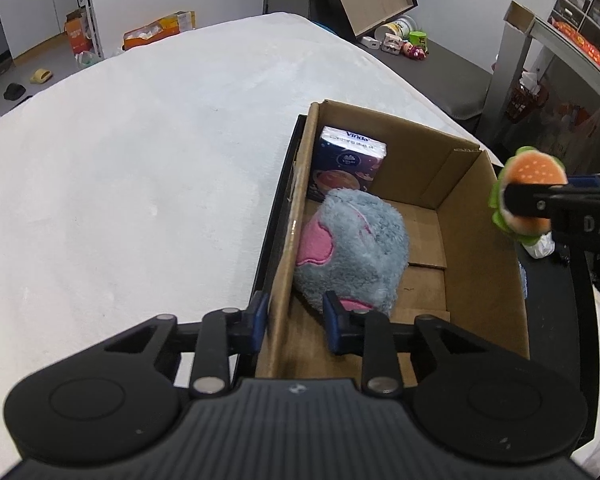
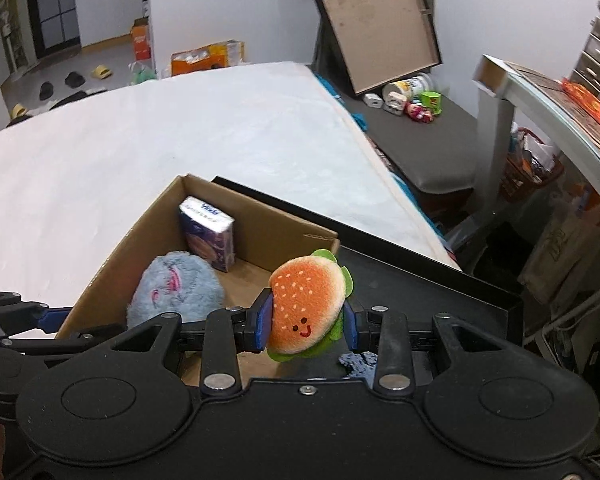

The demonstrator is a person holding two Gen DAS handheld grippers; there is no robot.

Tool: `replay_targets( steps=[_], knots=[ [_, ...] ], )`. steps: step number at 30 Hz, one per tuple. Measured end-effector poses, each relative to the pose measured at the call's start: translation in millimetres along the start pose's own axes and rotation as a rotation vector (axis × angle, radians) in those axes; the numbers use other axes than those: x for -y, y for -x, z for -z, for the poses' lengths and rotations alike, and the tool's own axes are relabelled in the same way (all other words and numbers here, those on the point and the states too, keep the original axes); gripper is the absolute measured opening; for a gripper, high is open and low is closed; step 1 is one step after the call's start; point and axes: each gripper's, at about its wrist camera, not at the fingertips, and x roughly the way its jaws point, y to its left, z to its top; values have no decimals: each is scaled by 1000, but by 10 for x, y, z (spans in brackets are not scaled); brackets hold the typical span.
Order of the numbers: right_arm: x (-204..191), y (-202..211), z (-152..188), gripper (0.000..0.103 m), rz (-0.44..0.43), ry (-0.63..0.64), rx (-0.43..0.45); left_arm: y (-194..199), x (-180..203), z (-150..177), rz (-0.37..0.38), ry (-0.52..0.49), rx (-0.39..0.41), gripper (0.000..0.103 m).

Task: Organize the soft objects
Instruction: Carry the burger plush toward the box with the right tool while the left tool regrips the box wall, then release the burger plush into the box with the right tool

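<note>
Nearest in the left wrist view: left gripper (image 1: 294,326) straddles the near left wall of the cardboard box (image 1: 484,240), one finger outside, one inside. The wall sits between the pads w/ a visible gap on the inner side, so jaws look narrowed but not clamped on the card. Inner finger (image 1: 334,320) touches or nearly touches the grey plush (image 1: 356,244); can't tell which.

Right gripper (image 2: 306,320) pinches the burger plush (image 2: 306,308) across its bun, pads pressed on both sides, toy face toward the camera. It hangs above the black tray (image 2: 440,292), just beside the box's right wall, not yet over the opening.

Inside the box: grey plush w/ pink patches lies against the left wall, near end. Behind it, the tissue pack (image 1: 348,164) stands upright in the far left corner. Right half of the box floor is bare.

Key relation: the opening lies to the left of and below the burger plush. Box long axis runs near to far, so the free strip along the right wall is the likely drop spot. Right hand is the one carrying; left is better placed to steady the box. Judgement: move leftward over the right wall, then lower and release.

Box and tray rest at the near right corner of the white bed (image 1: 140,160); floor clutter beyond.
</note>
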Motion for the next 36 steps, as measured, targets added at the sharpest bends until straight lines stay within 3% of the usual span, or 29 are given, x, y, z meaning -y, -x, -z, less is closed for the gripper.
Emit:
replay_targets(
  steps=[6, 10, 17, 21, 29, 33, 36],
  knots=[
    [-155, -83, -93, 35, -3, 74, -22, 1, -74, 2, 26, 18, 5, 24],
    [-208, -157, -140, 35, -19, 102, -42, 3, -140, 3, 28, 40, 7, 13],
    [-260, -316, -211, 36, -83, 108, -90, 1, -202, 10, 49, 50, 9, 12],
    [-309, -324, -243, 52, -64, 154, -81, -7, -186, 3, 47, 50, 7, 12],
    [-136, -229, -144, 54, -37, 141, -89, -40, -159, 2, 31, 40, -11, 12],
    [-10, -102, -63, 67, -61, 99, -82, -29, -135, -1, 19, 31, -17, 12],
    [82, -33, 18, 68, -52, 84, -80, -9, -117, -6, 7, 25, -18, 12]
  ],
)
